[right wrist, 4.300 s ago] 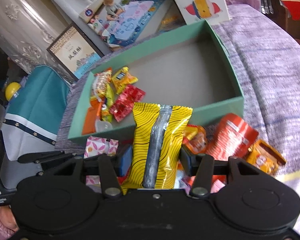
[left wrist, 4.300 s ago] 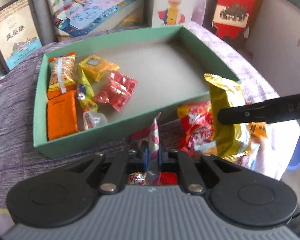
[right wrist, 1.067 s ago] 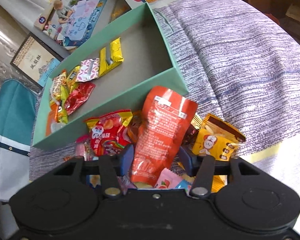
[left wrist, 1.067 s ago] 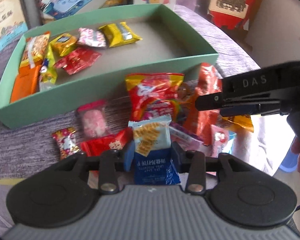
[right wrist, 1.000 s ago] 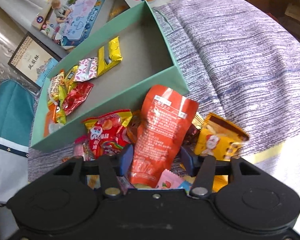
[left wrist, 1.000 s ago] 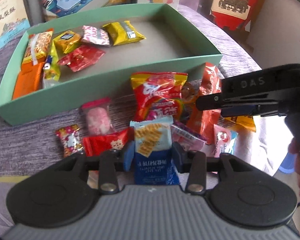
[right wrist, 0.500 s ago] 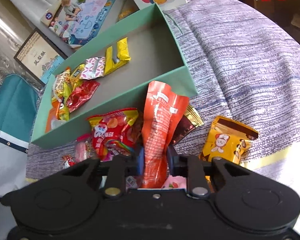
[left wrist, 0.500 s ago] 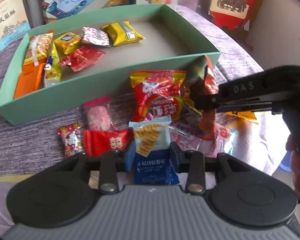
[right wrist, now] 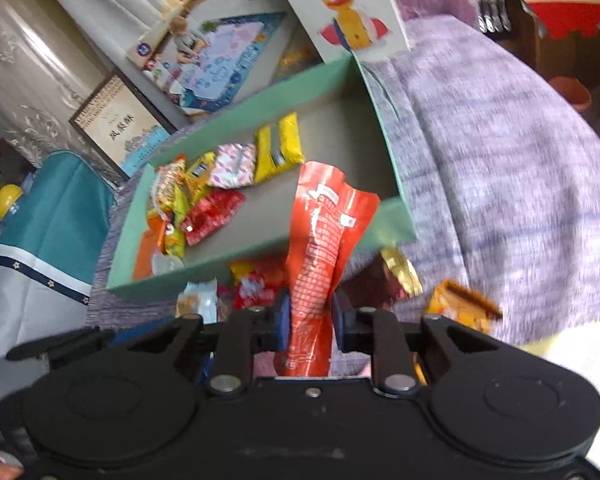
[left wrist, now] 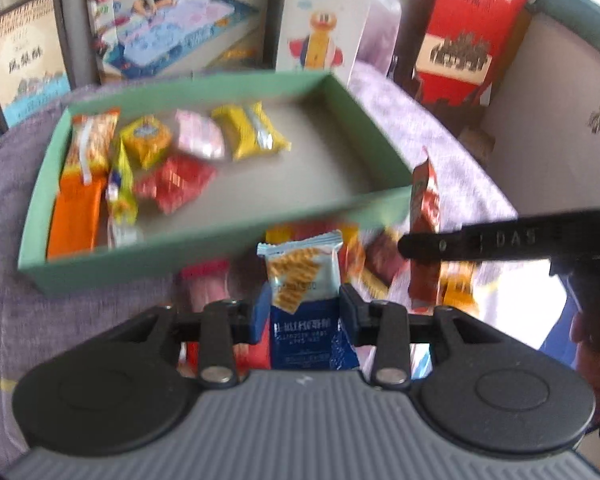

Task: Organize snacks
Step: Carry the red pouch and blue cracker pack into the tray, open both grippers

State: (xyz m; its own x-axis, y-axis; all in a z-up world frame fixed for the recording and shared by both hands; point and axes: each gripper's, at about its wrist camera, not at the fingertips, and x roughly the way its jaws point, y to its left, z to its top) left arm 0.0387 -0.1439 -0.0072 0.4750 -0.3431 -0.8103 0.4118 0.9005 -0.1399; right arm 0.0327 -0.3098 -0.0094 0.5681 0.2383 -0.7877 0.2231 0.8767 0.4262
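A: Left wrist view?
B: Left gripper (left wrist: 302,312) is clamped on the blue-and-white foil cracker packet (left wrist: 306,280), now raised just short of the shallow green cardboard box (left wrist: 204,246). Next: carry it over the wall and release.
A: Right wrist view?
B: Right gripper (right wrist: 311,322) pinches the tall red-orange plastic pouch (right wrist: 320,240), lifted above the box's near wall; a second ago it lay flat between open fingers.

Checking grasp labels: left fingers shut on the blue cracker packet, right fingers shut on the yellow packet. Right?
Not quite. The right gripper holds the orange-red pouch, as the right wrist view shows; the yellow packet lies in the green box. Left gripper on blue cracker packet is correct.
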